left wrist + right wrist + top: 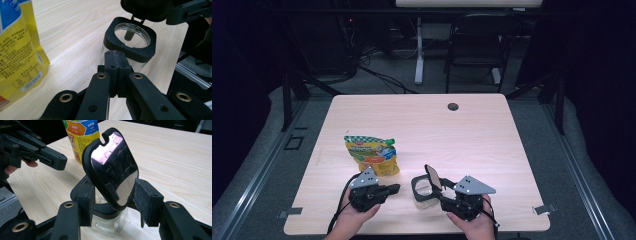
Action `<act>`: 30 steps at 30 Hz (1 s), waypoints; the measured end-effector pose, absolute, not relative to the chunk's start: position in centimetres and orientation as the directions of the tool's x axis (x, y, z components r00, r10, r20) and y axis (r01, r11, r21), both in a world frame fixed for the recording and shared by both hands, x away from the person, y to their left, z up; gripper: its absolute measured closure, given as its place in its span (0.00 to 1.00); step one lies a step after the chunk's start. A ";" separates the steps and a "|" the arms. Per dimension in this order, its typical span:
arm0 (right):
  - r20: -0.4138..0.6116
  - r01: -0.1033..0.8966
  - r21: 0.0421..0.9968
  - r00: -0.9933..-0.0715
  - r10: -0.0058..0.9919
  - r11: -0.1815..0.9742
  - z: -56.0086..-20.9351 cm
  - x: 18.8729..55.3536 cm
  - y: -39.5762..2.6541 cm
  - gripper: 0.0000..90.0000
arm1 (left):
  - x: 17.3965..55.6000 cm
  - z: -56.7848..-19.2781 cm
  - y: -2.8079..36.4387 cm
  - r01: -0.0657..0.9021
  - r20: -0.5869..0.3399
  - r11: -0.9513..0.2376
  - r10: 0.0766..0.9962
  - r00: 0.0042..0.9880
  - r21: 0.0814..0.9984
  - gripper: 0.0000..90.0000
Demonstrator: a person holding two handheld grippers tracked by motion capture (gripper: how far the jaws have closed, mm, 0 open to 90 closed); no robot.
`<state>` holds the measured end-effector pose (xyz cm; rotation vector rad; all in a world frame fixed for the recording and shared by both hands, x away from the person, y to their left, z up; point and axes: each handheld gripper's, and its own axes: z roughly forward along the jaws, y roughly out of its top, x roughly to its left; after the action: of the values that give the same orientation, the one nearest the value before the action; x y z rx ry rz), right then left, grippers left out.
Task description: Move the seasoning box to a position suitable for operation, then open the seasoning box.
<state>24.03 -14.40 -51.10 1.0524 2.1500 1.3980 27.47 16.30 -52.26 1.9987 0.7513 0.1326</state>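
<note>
A clear jar (423, 192) stands upright, hinged lid (432, 177) raised toward 12 o'clock, clamped by the right gripper (430, 191); the left gripper (395, 188) is closed, empty.

a light wooden table (472, 135) fills the middle of the frame, a small dark round hole (453, 106) near its upper edge. a black chair (477, 42) stands at upper centre beside a white post (418, 50).
</note>
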 end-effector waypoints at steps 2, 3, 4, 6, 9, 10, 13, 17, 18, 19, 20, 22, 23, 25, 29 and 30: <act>0.097 0.393 0.891 -0.652 0.752 0.226 -51.1 24.0 -14.6 0.58 | 27.5 -52.2 16.5 0.449 -0.203 -0.352 0.555 0.807 0.821 1.00; 0.092 0.391 0.892 -0.649 0.755 0.227 -51.0 24.0 -14.7 0.58 | 27.5 -52.2 16.6 0.447 -0.201 -0.348 0.557 0.806 0.824 1.00; 0.099 0.391 0.895 -0.644 0.758 0.216 -51.0 24.0 -14.7 0.58 | 27.5 -52.2 16.7 0.449 -0.204 -0.344 0.559 0.804 0.825 1.00; 0.105 0.394 0.895 -0.639 0.762 0.207 -51.0 24.0 -14.9 0.59 | 27.5 -52.1 17.0 0.446 -0.194 -0.346 0.567 0.800 0.826 1.00; 0.109 0.395 0.897 -0.635 0.765 0.200 -51.0 24.1 -15.1 0.59 | 27.8 -52.0 17.2 0.447 -0.196 -0.341 0.571 0.798 0.827 1.00; 0.109 0.395 0.897 -0.635 0.765 0.200 -51.0 24.1 -15.1 0.59 | 27.8 -52.0 17.2 0.447 -0.196 -0.341 0.571 0.798 0.827 1.00; 0.119 0.401 0.896 -0.630 0.767 0.190 -51.1 24.1 -15.4 0.59 | 28.0 -52.1 17.4 0.451 -0.196 -0.342 0.574 0.795 0.825 1.00; 0.120 0.403 0.895 -0.628 0.769 0.189 -51.0 24.1 -15.7 0.59 | 27.9 -52.0 17.4 0.451 -0.199 -0.332 0.578 0.791 0.828 1.00; 0.118 0.400 0.897 -0.628 0.770 0.189 -51.0 24.1 -15.7 0.59 | 28.0 -52.0 17.4 0.451 -0.198 -0.337 0.577 0.793 0.826 1.00; 0.125 0.405 0.896 -0.625 0.771 0.183 -51.0 24.1 -15.8 0.59 | 28.0 -52.0 17.4 0.449 -0.195 -0.341 0.575 0.795 0.826 1.00; 0.123 0.401 0.898 -0.623 0.773 0.180 -51.0 24.1 -15.8 0.59 | 28.0 -52.1 17.4 0.449 -0.194 -0.343 0.574 0.795 0.825 1.00; 0.123 0.404 0.896 -0.622 0.773 0.183 -51.0 24.1 -15.9 0.59 | 28.0 -52.1 17.4 0.452 -0.200 -0.334 0.577 0.792 0.827 1.00; 0.126 0.405 0.897 -0.621 0.773 0.180 -51.0 24.2 -16.0 0.59 | 27.9 -52.1 17.5 0.453 -0.201 -0.332 0.578 0.791 0.827 1.00; 0.135 0.408 0.897 -0.619 0.774 0.170 -51.0 24.2 -16.1 0.59 | 28.0 -52.1 17.6 0.453 -0.201 -0.331 0.578 0.791 0.828 1.00; 0.140 0.412 0.895 -0.619 0.773 0.168 -51.0 24.3 -16.2 0.59 | 28.1 -52.2 17.6 0.458 -0.202 -0.333 0.582 0.787 0.824 1.00; 0.143 0.415 0.895 -0.617 0.774 0.165 -51.1 24.4 -16.3 0.59 | 28.2 -52.3 17.6 0.460 -0.204 -0.333 0.582 0.787 0.823 1.00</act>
<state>24.35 -16.27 -51.08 1.1331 2.1016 1.4354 28.16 17.59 -52.26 1.9851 0.7805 0.1557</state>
